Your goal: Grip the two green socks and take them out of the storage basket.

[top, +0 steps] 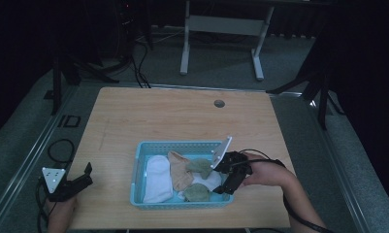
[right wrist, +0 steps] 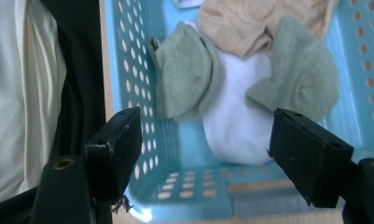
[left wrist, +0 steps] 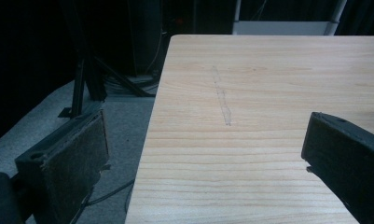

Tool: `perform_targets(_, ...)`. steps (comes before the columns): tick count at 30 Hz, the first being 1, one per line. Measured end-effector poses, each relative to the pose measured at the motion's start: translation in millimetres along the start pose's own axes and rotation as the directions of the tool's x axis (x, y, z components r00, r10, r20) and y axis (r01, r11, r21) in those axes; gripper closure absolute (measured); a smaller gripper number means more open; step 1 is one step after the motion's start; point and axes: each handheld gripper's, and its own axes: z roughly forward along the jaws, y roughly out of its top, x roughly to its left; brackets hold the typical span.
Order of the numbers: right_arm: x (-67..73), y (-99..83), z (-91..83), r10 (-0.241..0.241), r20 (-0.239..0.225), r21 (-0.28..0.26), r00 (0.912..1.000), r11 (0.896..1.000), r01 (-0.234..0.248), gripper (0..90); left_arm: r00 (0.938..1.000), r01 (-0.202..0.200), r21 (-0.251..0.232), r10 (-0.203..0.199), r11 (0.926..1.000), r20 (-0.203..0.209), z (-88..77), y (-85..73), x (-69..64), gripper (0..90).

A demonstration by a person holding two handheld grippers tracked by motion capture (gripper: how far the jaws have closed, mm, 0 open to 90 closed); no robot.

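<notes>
- Soft white sock is lying in the blue basket, between two grey-green socks.
- Your right gripper is hovering just above it, jaws apart, gripping nothing.

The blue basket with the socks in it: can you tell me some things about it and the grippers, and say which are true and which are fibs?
1. The blue basket sits on the wooden table. True.
2. The right gripper is squeezing a green sock. False: its jaws stand apart over the basket's right end, with nothing pinched between them.
3. Two green socks lie in the basket. True.
4. The left gripper is reaching into the basket. False: it waits open at the table's left edge, away from the basket.
5. The basket holds a red towel. False: it holds white, tan and green cloth pieces.
</notes>
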Motion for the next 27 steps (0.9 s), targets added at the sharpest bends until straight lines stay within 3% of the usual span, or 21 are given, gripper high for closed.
perform_targets(4, -2.3, 7.4, 10.6, -0.009, 0.004, 0.016, 1.0000, 1.000, 0.008, 24.9, 1.0000, -0.002, 0.001, 0.002, 1.0000, 0.002, -0.1, 0.0, 0.1, 0.4)
perform_targets(10, -0.9, 16.7, 27.5, -0.031, -0.039, 0.011, 0.9988, 0.999, 0.032, 28.6, 1.0000, -0.002, 0.001, 0.002, 1.0000, 0.002, 0.0, 0.0, 0.1, 0.4)
perform_targets(15, -1.4, 23.8, 43.3, -0.043, -0.055, 0.044, 0.9976, 0.998, 0.046, 31.5, 1.0000, -0.002, 0.001, 0.002, 1.0000, 0.001, 0.0, 0.0, 0.0, 0.4)
perform_targets(27, -6.6, 35.2, 65.6, -0.071, -0.057, 0.058, 0.9958, 0.996, 0.074, 42.3, 1.0000, 0.000, 0.001, 0.000, 1.0000, 0.002, 0.1, 0.0, 0.2, 0.4)
